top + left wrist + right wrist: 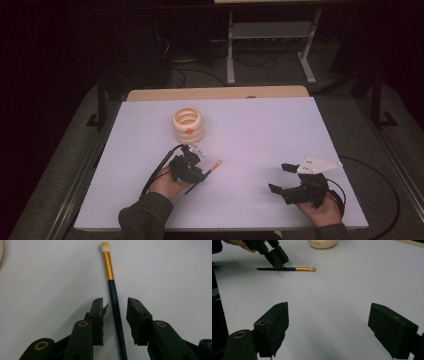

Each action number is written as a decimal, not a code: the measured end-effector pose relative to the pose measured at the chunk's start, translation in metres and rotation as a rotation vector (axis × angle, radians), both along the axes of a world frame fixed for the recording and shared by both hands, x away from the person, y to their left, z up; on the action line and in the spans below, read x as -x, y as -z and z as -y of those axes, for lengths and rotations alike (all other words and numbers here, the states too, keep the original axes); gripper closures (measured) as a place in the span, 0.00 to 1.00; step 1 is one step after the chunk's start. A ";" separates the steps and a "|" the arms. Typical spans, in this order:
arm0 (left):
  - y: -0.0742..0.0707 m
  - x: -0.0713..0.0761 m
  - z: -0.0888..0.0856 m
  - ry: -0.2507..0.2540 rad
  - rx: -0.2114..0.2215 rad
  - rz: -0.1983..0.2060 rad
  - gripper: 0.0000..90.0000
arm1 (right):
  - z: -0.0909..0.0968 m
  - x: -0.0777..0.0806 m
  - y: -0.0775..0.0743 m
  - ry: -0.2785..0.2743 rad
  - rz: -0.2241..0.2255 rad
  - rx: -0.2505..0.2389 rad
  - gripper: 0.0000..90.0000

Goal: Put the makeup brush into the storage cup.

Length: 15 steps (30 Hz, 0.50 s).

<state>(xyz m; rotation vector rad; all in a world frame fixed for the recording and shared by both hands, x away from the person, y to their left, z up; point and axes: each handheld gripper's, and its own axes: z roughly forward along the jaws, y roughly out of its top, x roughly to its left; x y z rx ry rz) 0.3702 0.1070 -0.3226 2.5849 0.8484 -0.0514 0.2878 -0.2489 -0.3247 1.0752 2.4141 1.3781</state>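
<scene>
A small makeup brush [214, 166] with a dark handle, gold ferrule and pale tip lies flat on the white table [260, 130]. My left gripper [199, 176] is low over the handle. In the left gripper view the handle [110, 267] runs between the jaws of this gripper [115, 307], with a narrow gap on each side, so it is open. The right gripper view shows the brush [294, 269] far off, under the left gripper [278, 261]. My right gripper [280, 178] rests near the front right of the table, its jaws [328, 322] wide open around bare tabletop.
A cream ribbed, ring-stacked pot [188, 125] stands behind the brush, a short way beyond the left gripper; its base is visible in the right gripper view [322, 243]. A wooden strip [215, 93] edges the table's far side. Dark floor, cables and a table frame lie beyond.
</scene>
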 end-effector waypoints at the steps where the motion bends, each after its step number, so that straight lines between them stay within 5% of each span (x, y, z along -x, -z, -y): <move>1: 0.001 -0.001 0.001 0.003 -0.004 -0.001 0.74 | 0.000 0.000 0.000 -0.001 -0.001 -0.002 0.18; 15: 0.006 -0.003 0.008 -0.002 -0.032 -0.013 0.81 | 0.000 0.001 -0.002 0.004 0.011 -0.016 0.17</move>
